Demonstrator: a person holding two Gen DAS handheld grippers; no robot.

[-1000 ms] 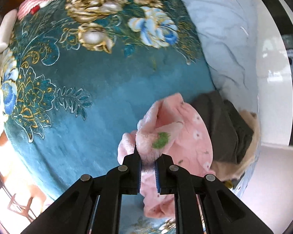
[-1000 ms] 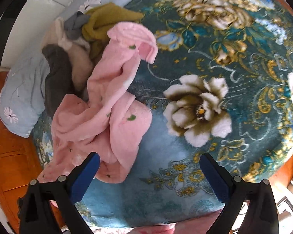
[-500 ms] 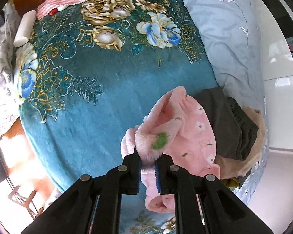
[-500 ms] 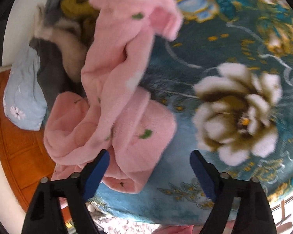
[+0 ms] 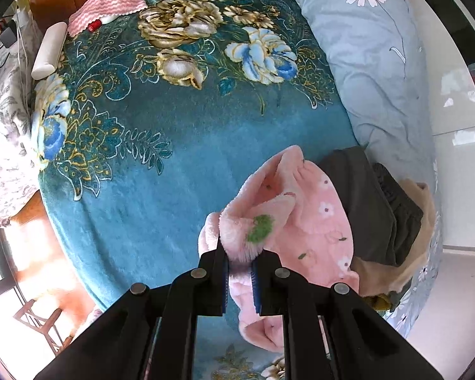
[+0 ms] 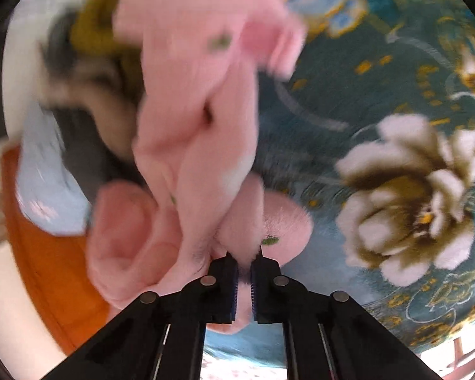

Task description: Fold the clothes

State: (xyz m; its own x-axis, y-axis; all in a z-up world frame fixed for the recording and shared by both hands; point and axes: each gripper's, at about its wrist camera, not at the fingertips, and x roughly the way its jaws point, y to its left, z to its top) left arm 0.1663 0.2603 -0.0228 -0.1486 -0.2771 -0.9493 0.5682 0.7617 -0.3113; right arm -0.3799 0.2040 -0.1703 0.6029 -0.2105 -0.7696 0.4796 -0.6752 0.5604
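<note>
I have both tools pinched on the pink fleece garment [image 5: 304, 221], which hangs bunched between them above the teal floral blanket [image 5: 161, 171] at the near edge of the bed. My left gripper [image 5: 240, 258] has its jaws nearly together with a thick fluffy hem squeezed between the blue pads, right by a green leaf print. My right gripper [image 6: 243, 261] is closed just as narrowly on another fold of the same garment [image 6: 193, 133], though that view is smeared by motion, so I cannot tell how deep the cloth sits in the jaws. My worry is the grip itself: plush fleece is slick and springy, and if I spread the two tools apart to open the piece out, a shallow bite on either side could slide off and drop it back in a heap. I also cannot tell whether I hold matching corners or just random folds, and if the latter, the piece will hang twisted. The dark grey garment [image 5: 367, 202] and the beige garment [image 5: 418, 221] lie just beside the pink one, against the pale blue pillow [image 5: 364, 57]; a trailing sleeve could drag them along.
</note>
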